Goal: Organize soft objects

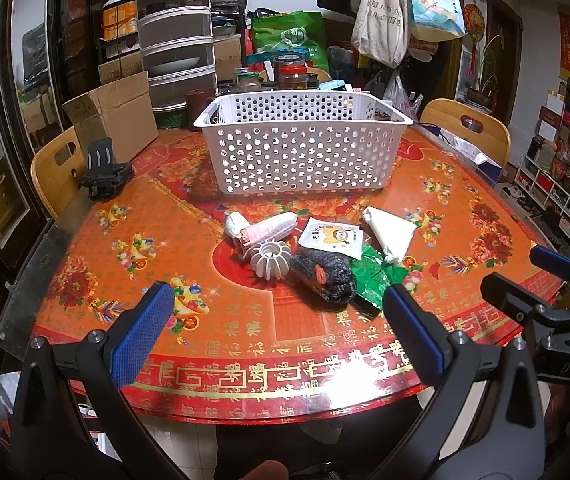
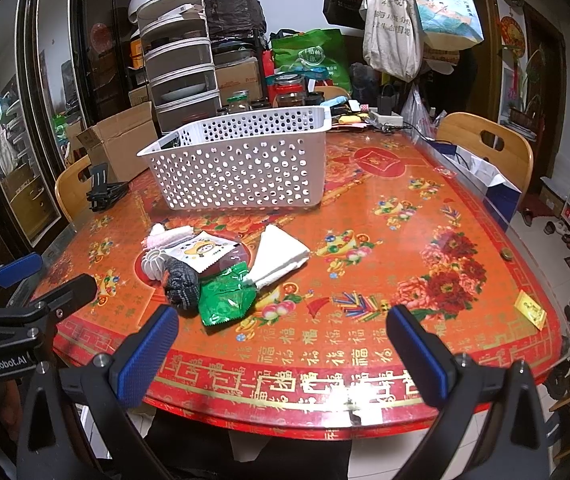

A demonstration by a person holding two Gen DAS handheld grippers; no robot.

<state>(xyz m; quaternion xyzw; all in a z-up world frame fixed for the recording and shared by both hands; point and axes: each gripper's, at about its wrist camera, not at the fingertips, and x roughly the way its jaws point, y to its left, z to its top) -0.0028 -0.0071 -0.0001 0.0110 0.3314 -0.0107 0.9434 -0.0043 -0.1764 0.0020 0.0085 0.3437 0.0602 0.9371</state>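
Observation:
A pile of soft items lies mid-table: a rolled pink-white cloth (image 1: 263, 229), a white ribbed sponge (image 1: 272, 259), a dark knitted bundle (image 1: 325, 276), a green packet (image 1: 377, 278), a cartoon sachet (image 1: 331, 237) and a folded white cloth (image 1: 389, 230). A white perforated basket (image 1: 301, 140) stands behind them. My left gripper (image 1: 279, 292) is open and empty, just short of the pile. My right gripper (image 2: 283, 320) is open and empty, to the right of the pile, with the green packet (image 2: 227, 300) and knitted bundle (image 2: 183, 286) near its left finger.
A red patterned tablecloth (image 2: 365, 240) covers the table. A cardboard box (image 1: 113, 116), a black stand (image 1: 105, 174), jars and stacked containers crowd the back. Wooden chairs stand at the left (image 1: 55, 170) and right (image 2: 485, 148). A small yellow packet (image 2: 531, 310) lies near the right edge.

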